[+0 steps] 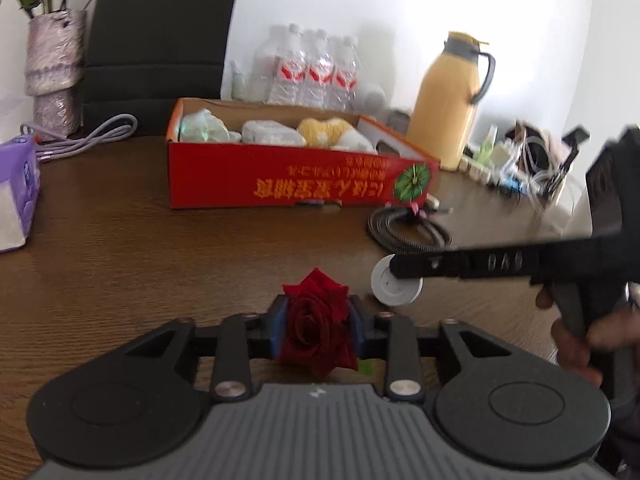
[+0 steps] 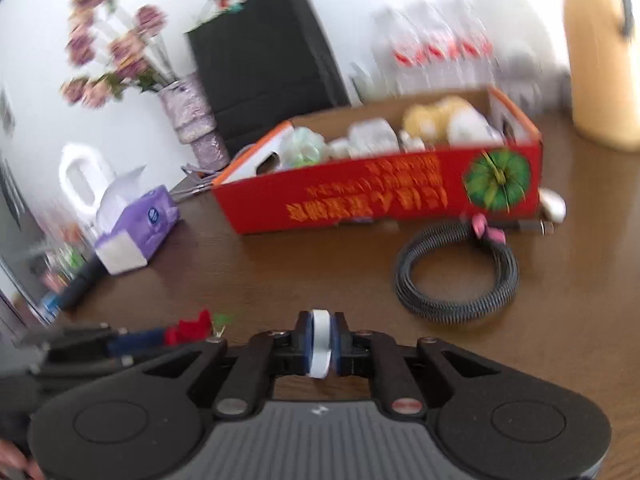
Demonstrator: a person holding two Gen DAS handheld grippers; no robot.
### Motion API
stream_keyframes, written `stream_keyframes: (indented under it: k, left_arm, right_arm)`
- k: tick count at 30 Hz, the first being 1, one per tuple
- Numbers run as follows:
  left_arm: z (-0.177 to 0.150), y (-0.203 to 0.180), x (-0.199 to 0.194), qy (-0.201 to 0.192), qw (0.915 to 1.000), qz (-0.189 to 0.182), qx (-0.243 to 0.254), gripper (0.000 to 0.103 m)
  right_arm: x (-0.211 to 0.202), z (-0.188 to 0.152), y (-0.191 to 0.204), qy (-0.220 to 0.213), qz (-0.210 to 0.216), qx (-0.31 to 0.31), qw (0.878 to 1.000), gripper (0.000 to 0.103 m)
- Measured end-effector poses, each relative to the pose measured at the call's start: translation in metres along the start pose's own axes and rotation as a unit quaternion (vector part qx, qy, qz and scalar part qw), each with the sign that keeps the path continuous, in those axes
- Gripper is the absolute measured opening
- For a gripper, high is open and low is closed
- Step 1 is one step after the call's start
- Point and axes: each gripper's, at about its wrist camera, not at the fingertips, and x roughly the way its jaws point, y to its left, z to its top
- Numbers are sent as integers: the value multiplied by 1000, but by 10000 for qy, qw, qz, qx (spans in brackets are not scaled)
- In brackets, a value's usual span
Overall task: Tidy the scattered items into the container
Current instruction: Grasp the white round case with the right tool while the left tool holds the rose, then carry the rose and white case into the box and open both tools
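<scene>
A white wall (image 1: 400,8) is seen behind a dark brown wood-grain bench (image 1: 120,248). A black chair back (image 1: 160,32) stands at the far edge of the bench. Beside it, a mottled lilac vase (image 1: 52,76) with faded flowers is placed. A red cardboard box (image 1: 280,180), printed with yellow characters, lies open on the bench and is part-filled with pale wrapped items and a yellow plush piece. A pack of water bottles (image 1: 312,68) is set behind the box, and a yellow flask (image 1: 448,108) to its right. A purple tissue pack (image 1: 16,192) rests at the left edge of the bench. A coiled black cable (image 2: 456,276) lies in front of the box's right end, apart from it.

A dark red rose (image 1: 316,320) is enclosed between the pads of the left claw (image 1: 316,326), at a medium opening; pad contact cannot be told. A white roll of tape (image 2: 321,344) is gripped edge-on in the narrowly set right claw (image 2: 321,346), near the front of the bench.
</scene>
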Motion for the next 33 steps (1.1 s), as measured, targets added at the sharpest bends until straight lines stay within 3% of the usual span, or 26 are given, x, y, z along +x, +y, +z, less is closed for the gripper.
stream_keyframes:
  k: [3,4,5,11,14,15,16,19,22,25,29,33]
  left_arm:
    - [-1,-4,-1,13,9999,-9,106,65]
    - [-2,-4,-2,7,9999,-45,125,77]
    - [-2,-5,-2,15,9999,-71,145,80]
    - [-3,-9,13,383,9990,121,171,81]
    - [-5,-8,14,454,9986,196,163,72]
    - [-5,-7,14,448,9987,210,122,68]
    - [-5,-5,13,430,9988,226,68,57]
    - [-4,-1,12,390,9989,264,-83,45]
    - [-4,-2,11,337,9987,356,-167,41]
    - [-3,-11,7,187,9966,807,-11,40]
    - [-2,-28,-11,-296,9919,1212,246,40]
    - [10,-47,-34,-1014,9845,1388,360,40]
  right_arm:
    - [-7,0,-15,-38,-172,219,9996,34]
    - [-13,0,-18,-123,-209,191,9995,49]
    - [-18,-2,-19,-189,-280,116,9994,58]
    - [-13,-16,7,-41,-155,-1109,9937,57]
    - [-1,-21,29,19,-402,-1692,9848,49]
    - [1,-22,31,17,-442,-1779,9831,50]
    - [3,-21,31,45,-422,-1779,9831,50]
    - [10,-20,31,188,-362,-1728,9841,49]
    - [13,-22,35,163,-486,-1842,9815,38]
    - [10,-23,36,163,-576,-1823,9814,38]
    - [-7,-19,40,-298,-781,-1724,9815,38]
    - [-45,-14,46,-1191,-938,-1727,9732,38]
